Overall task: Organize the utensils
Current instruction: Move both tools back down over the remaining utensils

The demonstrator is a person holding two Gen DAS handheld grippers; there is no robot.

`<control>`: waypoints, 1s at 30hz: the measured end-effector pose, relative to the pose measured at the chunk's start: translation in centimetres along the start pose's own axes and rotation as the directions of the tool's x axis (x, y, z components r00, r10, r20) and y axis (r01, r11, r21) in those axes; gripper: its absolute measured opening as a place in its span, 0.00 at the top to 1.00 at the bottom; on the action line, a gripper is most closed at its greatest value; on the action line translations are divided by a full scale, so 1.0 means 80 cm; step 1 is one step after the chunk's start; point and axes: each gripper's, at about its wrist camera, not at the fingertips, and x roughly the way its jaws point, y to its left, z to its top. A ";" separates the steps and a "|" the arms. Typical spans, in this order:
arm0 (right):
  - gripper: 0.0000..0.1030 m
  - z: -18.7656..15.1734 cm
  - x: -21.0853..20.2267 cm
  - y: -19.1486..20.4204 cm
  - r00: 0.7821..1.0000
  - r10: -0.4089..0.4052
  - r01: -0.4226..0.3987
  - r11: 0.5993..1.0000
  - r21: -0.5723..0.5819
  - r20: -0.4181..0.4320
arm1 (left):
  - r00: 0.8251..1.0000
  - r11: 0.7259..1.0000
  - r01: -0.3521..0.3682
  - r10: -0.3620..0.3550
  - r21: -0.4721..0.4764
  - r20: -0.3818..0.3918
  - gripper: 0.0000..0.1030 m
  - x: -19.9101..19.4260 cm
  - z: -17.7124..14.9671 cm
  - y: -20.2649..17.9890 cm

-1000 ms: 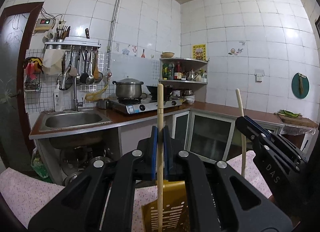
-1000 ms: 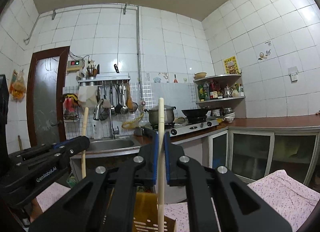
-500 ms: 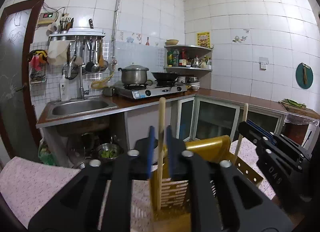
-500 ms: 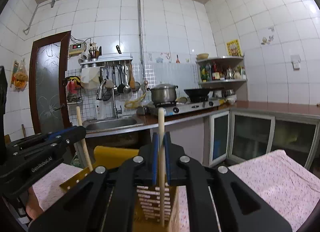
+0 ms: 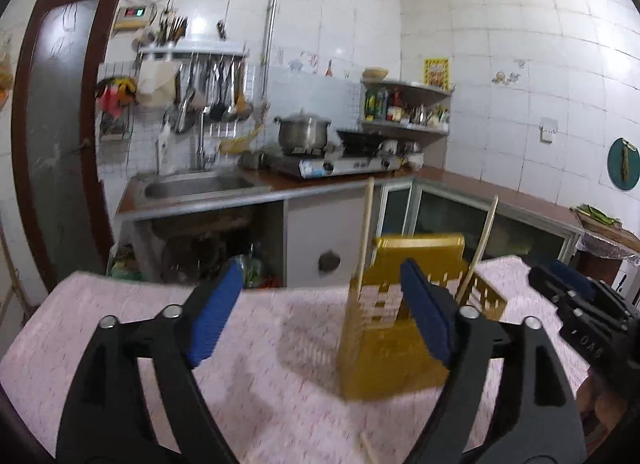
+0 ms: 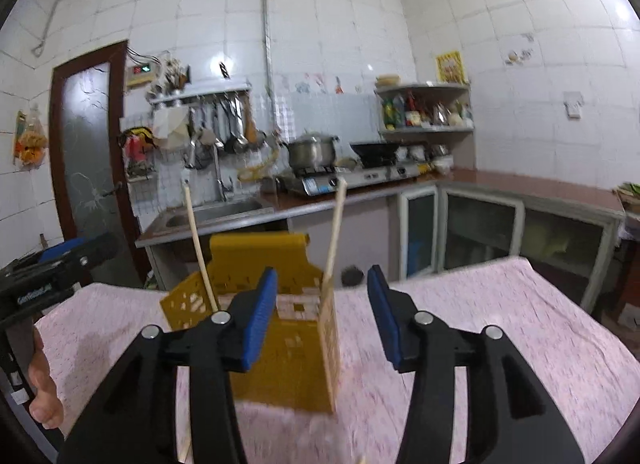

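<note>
Both chopsticks have left the pads and now lean in the yellow slotted holder (image 5: 394,328), frame centre. Left gripper (image 5: 320,314) and right gripper (image 6: 322,316) are opening, nothing between; withdraw straight back without nudging the sticks.

2 pale wooden chopsticks (image 6: 334,232) upright, apart, in yellow slotted holder (image 6: 288,348) on table.

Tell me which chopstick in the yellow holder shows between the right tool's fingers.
The right-hand chopstick, untouched while the right tool is opening; the other chopstick leans left, outside the fingers.
</note>
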 end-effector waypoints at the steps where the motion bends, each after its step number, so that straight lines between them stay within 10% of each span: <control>1: 0.52 0.001 -0.004 0.001 1.000 -0.005 0.005 1.000 0.000 -0.015 | 1.000 1.000 -0.009 0.008 -0.009 -0.011 0.19 -0.007 -0.005 0.005; 9: 0.44 -0.043 -0.056 0.009 0.986 -0.086 0.080 0.996 -0.050 -0.141 | 0.986 0.997 -0.070 0.062 -0.046 -0.155 0.05 -0.046 -0.053 0.041; 30: 0.44 -0.135 -0.013 0.000 0.892 -0.170 0.146 0.985 -0.089 -0.419 | 0.889 0.997 -0.069 0.046 -0.035 -0.456 0.13 -0.024 -0.150 0.055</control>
